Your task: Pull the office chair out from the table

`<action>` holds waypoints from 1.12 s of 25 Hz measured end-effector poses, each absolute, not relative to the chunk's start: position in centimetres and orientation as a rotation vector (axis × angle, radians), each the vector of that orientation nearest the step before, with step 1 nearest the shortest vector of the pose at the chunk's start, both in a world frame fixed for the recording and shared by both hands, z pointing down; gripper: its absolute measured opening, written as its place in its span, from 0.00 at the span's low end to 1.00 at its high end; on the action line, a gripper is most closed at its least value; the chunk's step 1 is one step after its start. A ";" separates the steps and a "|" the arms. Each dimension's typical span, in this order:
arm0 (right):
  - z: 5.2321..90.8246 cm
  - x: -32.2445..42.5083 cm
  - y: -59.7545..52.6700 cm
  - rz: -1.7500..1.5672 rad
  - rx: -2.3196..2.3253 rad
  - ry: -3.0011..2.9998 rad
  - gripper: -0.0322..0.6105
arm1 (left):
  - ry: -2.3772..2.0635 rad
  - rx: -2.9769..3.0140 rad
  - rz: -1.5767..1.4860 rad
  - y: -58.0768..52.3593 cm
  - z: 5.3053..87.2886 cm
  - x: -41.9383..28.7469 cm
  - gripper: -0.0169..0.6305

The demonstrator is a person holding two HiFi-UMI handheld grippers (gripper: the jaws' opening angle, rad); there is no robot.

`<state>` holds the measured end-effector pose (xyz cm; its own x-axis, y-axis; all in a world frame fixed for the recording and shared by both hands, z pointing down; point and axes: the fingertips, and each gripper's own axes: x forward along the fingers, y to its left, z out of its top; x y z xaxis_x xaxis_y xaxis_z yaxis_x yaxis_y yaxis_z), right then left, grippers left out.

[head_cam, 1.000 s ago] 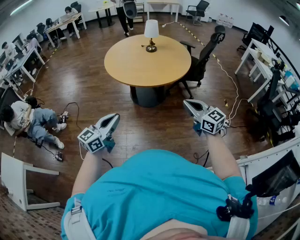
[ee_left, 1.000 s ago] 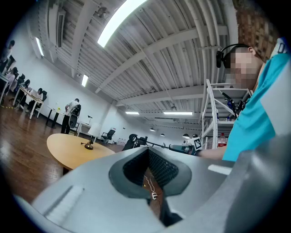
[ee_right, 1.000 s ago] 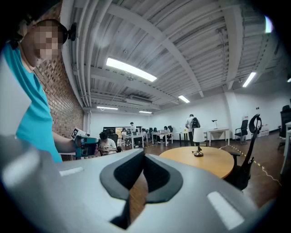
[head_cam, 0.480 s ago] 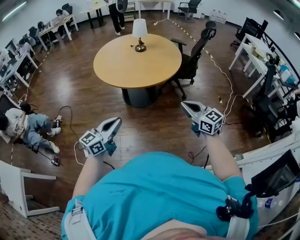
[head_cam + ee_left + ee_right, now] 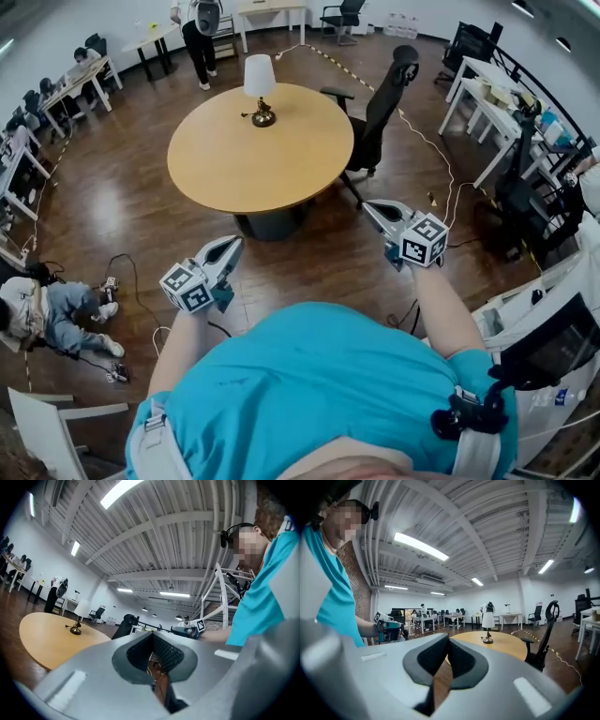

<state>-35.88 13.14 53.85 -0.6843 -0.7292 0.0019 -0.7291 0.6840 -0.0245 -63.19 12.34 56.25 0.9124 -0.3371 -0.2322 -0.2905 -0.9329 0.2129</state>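
The left claw [image 5: 231, 245] and right claw [image 5: 369, 207] are pressed together, empty. The chair [image 5: 379, 105] stands beside the worktop's [image 5: 225, 159] right edge.

Blk chair [image 5: 382, 101], tan table [image 5: 234, 164], wht lampshade [image 5: 260, 75].

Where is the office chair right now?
In the head view, upper right: the chair stands at the round table's right edge, right of the lamp and beyond the right gripper.
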 end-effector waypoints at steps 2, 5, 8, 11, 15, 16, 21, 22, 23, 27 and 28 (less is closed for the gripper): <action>53.7 -36.5 11.2 -0.036 -1.278 2.852 0.05 | -0.432 2.917 -0.368 10.1 56.0 -63.8 0.04; 53.1 -36.8 8.0 -0.022 -1.323 2.829 0.05 | -0.365 2.967 -0.329 6.6 55.1 -63.9 0.04; 52.7 -36.8 4.9 -0.022 -1.353 2.828 0.05 | -0.347 2.948 -0.317 2.9 54.3 -63.6 0.04; 52.7 -34.9 2.2 -0.032 -1.380 2.818 0.05 | -0.323 2.937 -0.333 -0.7 54.1 -61.7 0.04; 52.8 -29.8 -1.7 -0.032 -1.389 2.797 0.05 | -0.307 2.949 -0.327 -4.5 54.5 -56.6 0.04; 52.8 -28.1 -2.7 -0.028 -1.385 2.798 0.05 | -0.308 2.958 -0.326 -5.3 54.6 -55.0 0.04; 52.3 -19.2 -7.4 0.002 -1.341 2.827 0.05 | -0.415 2.931 -0.363 -9.7 53.8 -46.3 0.04; 52.2 -17.5 -8.0 -0.003 -1.328 2.838 0.05 | -0.435 2.918 -0.380 -10.2 53.7 -44.6 0.04; 51.9 -15.9 -8.6 -0.004 -1.313 2.849 0.05 | -0.444 2.914 -0.389 -10.6 53.4 -42.9 0.04; 50.5 -9.9 -11.0 0.019 -1.294 2.867 0.05 | -0.465 2.912 -0.389 -12.7 52.2 -36.1 0.04; 50.1 -8.5 -11.8 0.013 -1.300 2.858 0.05 | -0.454 2.914 -0.393 -13.4 51.9 -34.5 0.04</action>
